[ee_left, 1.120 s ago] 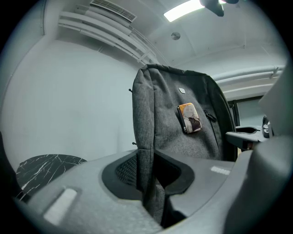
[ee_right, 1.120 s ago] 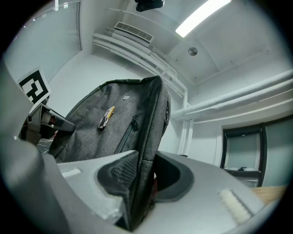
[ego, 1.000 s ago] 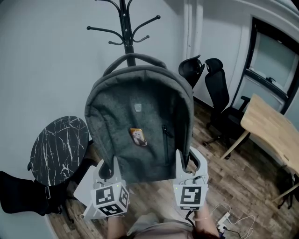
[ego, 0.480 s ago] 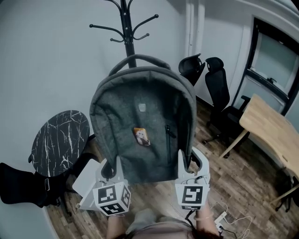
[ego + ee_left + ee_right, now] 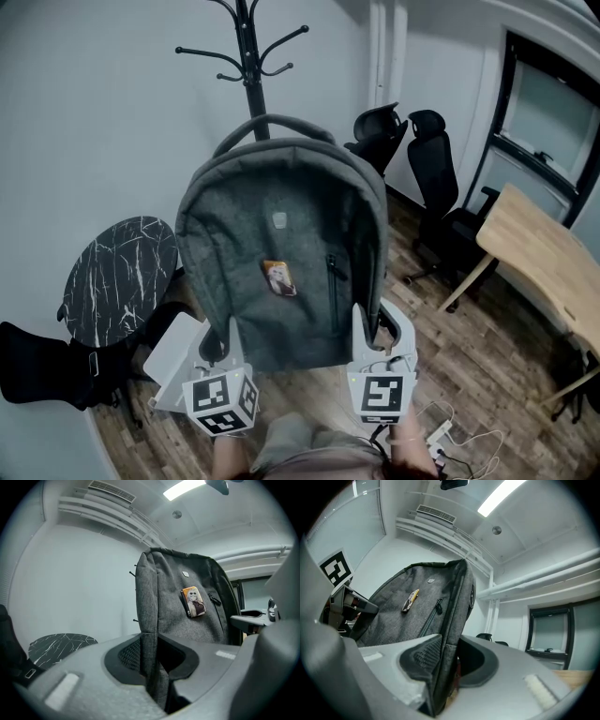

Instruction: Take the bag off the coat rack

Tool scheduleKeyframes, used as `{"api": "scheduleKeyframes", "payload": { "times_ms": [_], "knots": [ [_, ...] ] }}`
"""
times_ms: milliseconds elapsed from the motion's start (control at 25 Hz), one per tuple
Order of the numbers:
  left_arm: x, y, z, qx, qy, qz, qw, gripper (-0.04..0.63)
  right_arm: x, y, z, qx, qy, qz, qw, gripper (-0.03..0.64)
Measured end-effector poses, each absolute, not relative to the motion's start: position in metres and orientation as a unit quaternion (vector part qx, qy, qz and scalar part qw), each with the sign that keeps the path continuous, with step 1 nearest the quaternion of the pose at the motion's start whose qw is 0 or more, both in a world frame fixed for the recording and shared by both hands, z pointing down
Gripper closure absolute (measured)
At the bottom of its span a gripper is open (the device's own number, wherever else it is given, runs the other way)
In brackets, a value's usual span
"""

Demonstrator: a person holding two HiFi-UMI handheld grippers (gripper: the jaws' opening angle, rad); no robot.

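A grey backpack (image 5: 281, 253) with a small orange badge (image 5: 278, 277) hangs in the air between my two grippers, clear of the black coat rack (image 5: 248, 56) behind it. My left gripper (image 5: 225, 339) is shut on the bag's lower left edge (image 5: 149, 667). At the lower right edge (image 5: 443, 667), my right gripper (image 5: 370, 328) is shut on the fabric. The bag's top handle (image 5: 272, 125) is free of the hooks. Both gripper views show grey cloth pinched between the jaws.
A round black marble side table (image 5: 117, 291) stands at the left by the wall. Two black office chairs (image 5: 436, 187) stand at the right, with a wooden desk (image 5: 544, 262) beyond. A power strip and cables (image 5: 441, 436) lie on the wood floor.
Both grippers have drawn the backpack a little towards me and slightly down, away from the coat rack. The grips have not changed.
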State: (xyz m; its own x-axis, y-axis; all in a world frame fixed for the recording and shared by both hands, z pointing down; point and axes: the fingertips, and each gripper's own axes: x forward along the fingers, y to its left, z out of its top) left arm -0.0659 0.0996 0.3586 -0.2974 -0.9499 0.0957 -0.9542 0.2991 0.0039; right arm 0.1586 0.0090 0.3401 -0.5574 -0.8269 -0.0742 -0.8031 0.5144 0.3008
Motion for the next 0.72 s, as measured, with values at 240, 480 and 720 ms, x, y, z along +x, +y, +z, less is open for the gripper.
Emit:
{"api": "scheduleKeyframes", "payload": {
  "times_ms": [240, 480, 720],
  "knots": [
    [-0.053, 0.109, 0.367, 0.587, -0.808, 0.03, 0.047, 0.522, 0.17, 0.016, 0.349, 0.463, -0.873, -0.145, 0.045, 0.514],
    [-0.039, 0.116, 0.374, 0.584, -0.809, 0.03, 0.052, 0.522, 0.183, 0.02, 0.353, 0.459, -0.875, -0.148, 0.049, 0.514],
    [-0.039, 0.117, 0.374, 0.582, -0.81, 0.032, 0.057, 0.522, 0.183, 0.019, 0.355, 0.456, -0.877, -0.142, 0.056, 0.514]
  ]
}}
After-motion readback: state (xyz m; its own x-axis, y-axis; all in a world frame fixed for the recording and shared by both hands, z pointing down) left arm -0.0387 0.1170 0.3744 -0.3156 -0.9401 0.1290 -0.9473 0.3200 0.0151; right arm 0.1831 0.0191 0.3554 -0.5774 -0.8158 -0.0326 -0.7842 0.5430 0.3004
